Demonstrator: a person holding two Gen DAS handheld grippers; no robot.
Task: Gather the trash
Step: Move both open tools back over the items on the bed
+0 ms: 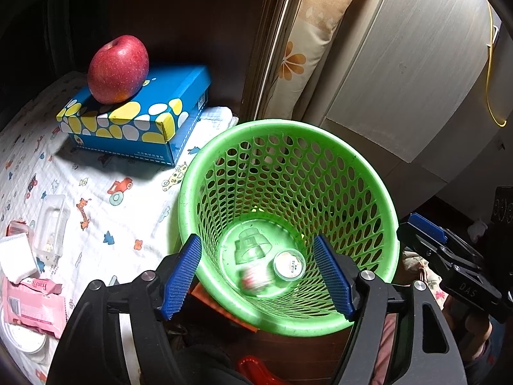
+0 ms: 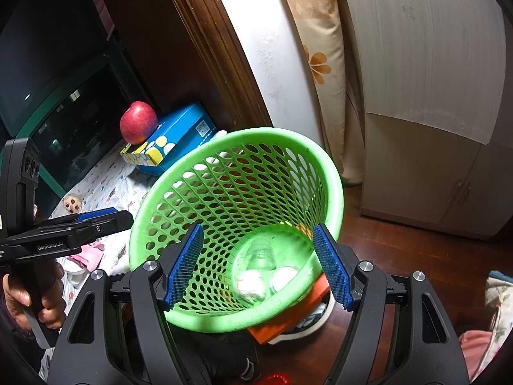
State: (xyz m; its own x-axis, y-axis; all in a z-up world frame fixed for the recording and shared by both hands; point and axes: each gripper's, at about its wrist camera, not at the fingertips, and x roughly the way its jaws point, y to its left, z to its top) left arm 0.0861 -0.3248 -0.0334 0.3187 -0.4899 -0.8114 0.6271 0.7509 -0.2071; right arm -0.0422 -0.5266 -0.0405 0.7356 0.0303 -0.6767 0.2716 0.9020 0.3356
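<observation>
Two handheld grippers hover over a green perforated basket [image 1: 285, 224] standing beside a bed; both have their jaws spread wide and hold nothing. The left gripper [image 1: 261, 276] points down into the basket mouth with only open air between its blue pads. The right gripper [image 2: 258, 266] hangs over the same opening, equally empty. At the bottom of the basket lie three pieces of trash: a clear plastic bottle [image 1: 251, 245], a small round lidded cup [image 1: 288, 264] and a blurred crumpled wrapper [image 1: 255, 280] that looks to be in mid-fall. More trash waits on the patterned bed sheet [image 1: 105, 211]: a pink wrapper [image 1: 33, 304], a clear plastic tray [image 1: 51, 224] and a white wad of tissue [image 1: 16, 261]. A red apple [image 1: 118, 69] sits on a blue box [image 1: 141, 117] and is probably not trash. Likely risks: either gripper could knock the light basket's rim and tip it, the two grippers could collide above it, or the thin, flat wrapper could slip from the jaws.
</observation>
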